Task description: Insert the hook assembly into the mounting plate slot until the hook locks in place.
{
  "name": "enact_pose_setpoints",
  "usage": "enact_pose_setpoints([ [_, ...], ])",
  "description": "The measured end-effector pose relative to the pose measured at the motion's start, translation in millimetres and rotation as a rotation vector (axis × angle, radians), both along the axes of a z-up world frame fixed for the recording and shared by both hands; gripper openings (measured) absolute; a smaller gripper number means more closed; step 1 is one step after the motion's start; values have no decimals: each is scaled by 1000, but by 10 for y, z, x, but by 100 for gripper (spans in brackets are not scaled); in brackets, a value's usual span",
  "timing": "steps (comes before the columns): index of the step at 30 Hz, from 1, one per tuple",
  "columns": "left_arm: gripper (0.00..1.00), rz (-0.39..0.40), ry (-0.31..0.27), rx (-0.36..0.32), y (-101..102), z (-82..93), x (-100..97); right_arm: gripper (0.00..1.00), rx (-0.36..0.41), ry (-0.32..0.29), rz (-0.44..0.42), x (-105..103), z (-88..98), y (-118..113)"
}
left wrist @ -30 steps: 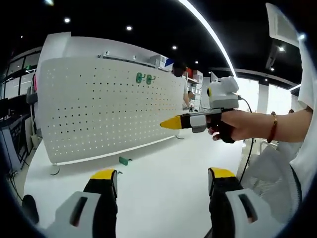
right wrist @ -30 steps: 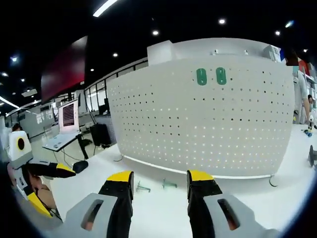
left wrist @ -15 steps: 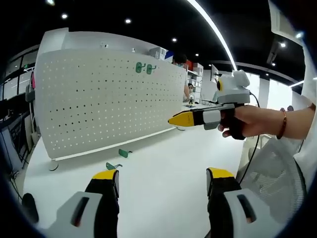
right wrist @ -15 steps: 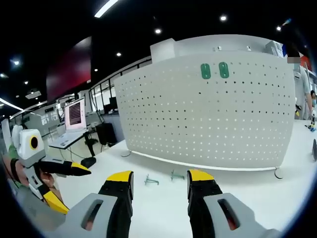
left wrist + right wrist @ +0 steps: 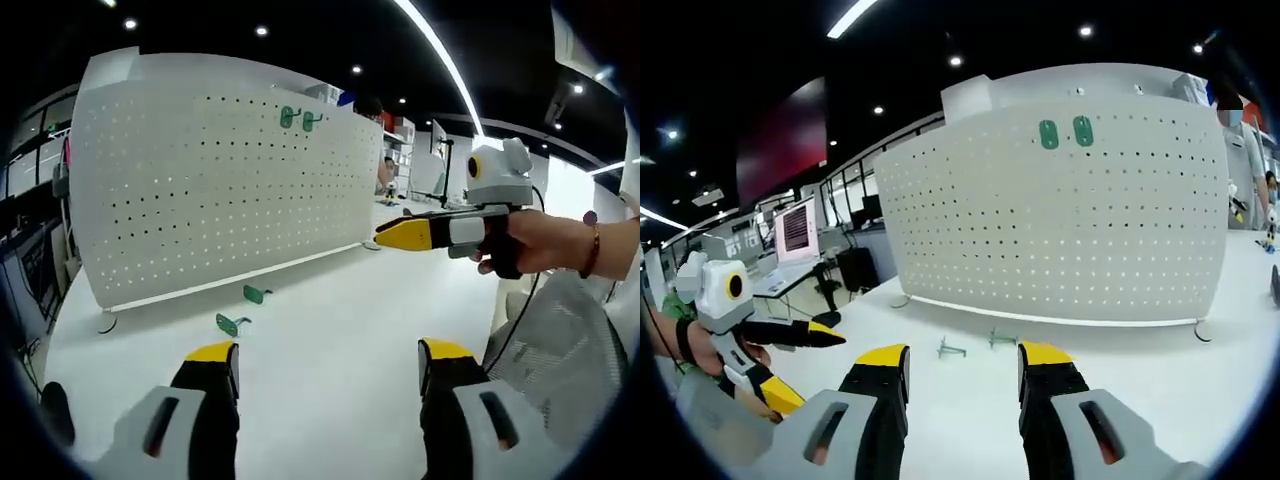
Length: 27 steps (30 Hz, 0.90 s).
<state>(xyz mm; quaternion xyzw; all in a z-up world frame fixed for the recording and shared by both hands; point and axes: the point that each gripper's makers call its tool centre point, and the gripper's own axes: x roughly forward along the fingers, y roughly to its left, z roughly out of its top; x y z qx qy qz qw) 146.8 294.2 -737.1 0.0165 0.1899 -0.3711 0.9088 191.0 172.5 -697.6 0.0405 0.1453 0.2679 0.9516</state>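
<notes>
A white perforated mounting plate (image 5: 210, 180) (image 5: 1060, 215) stands upright on the white table. Two green hooks (image 5: 301, 119) (image 5: 1064, 132) hang side by side near its top edge. Two more green hooks lie loose on the table in front of the plate's foot (image 5: 233, 323) (image 5: 256, 293) (image 5: 951, 348) (image 5: 1002, 338). My left gripper (image 5: 325, 365) is open and empty, well back from the loose hooks. My right gripper (image 5: 962, 365) is open and empty too, just short of them. The right gripper (image 5: 420, 234) enters the left gripper view from the right, held by a hand.
The table (image 5: 330, 310) spreads wide and white around the plate. A person (image 5: 1245, 150) stands behind the plate's right end. Desks with a monitor (image 5: 795, 230) lie off to the left. A mesh chair back (image 5: 560, 350) is near the hand.
Both cameras have drawn back and tilted slightly; the plate sits higher and the loose hooks show more fully. In the left gripper view the other gripper has shifted rightward. Jaws unchanged.
</notes>
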Motion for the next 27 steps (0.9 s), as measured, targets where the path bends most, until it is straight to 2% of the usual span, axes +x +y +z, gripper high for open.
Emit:
enact_pose_setpoints([
  [4, 75, -3, 21, 23, 28, -105, 46, 44, 5, 12, 2, -56, -42, -10],
  [8, 77, 0, 31, 3, 25, -134, 83, 44, 9, 20, 8, -111, -69, -13],
  [13, 76, -20, 54, 31, 14, -243, 112, 44, 3, 28, 24, -148, -88, 3],
  [27, 77, -21, 62, 54, -5, -299, 303, 44, 44, 45, 11, -213, -120, -13],
])
